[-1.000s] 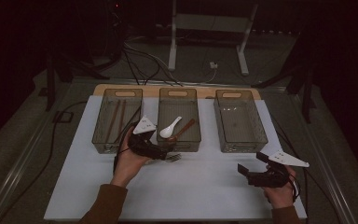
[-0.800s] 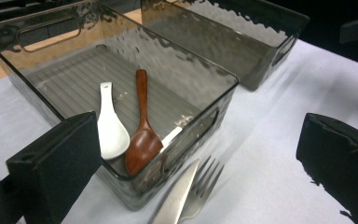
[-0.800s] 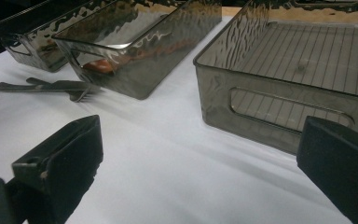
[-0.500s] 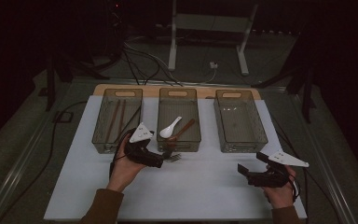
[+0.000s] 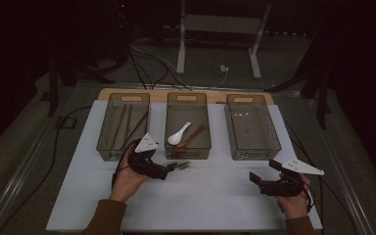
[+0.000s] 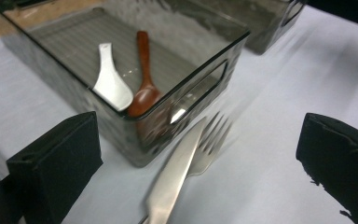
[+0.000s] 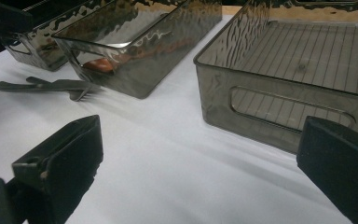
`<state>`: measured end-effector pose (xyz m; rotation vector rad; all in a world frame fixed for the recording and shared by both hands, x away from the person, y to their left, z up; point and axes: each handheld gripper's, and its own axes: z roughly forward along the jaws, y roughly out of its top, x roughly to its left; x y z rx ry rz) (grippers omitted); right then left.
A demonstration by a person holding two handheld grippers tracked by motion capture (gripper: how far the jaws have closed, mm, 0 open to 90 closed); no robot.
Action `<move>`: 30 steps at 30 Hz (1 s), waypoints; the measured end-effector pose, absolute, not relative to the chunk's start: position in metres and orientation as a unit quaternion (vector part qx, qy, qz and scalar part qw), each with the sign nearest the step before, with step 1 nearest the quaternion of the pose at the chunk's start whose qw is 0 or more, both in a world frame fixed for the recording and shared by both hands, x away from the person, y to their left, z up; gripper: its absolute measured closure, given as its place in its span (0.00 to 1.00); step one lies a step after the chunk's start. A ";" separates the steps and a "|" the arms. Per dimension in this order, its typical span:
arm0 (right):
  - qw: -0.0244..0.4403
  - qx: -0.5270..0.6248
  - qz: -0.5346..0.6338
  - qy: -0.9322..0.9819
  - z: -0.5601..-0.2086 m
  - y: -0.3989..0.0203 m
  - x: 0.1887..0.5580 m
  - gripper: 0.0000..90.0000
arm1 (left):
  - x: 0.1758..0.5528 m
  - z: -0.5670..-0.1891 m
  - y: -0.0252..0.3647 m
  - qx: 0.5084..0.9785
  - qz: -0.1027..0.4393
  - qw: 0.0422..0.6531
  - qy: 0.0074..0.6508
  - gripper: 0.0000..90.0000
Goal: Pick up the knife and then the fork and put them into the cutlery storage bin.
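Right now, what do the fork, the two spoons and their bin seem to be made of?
Fork: likely polished steel, silvery and reflective. White spoon: glossy, perhaps ceramic or plastic. Brown spoon: probably lacquered wood. Middle bin: smoky see-through plastic.

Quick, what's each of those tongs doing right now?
Left tongs: open, a fork and knife lying between the jaws, ungripped.
Right tongs: open, holding nothing.

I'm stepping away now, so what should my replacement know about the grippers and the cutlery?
Left gripper: open over the fork and knife, which lie crossed on the mat just in front of the middle bin; nothing gripped.
Right gripper: open, empty, near the right bin.
Done: chopsticks in the left bin; white spoon and wooden spoon in the middle bin.
Left, probably: fork and knife into the right bin.
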<state>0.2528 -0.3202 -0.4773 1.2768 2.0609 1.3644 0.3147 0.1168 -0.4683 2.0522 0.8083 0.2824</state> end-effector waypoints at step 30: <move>0.178 0.451 0.482 0.730 -0.478 -0.321 0.252 0.00 | 0.325 -0.500 0.115 0.864 0.101 0.365 0.332 0.34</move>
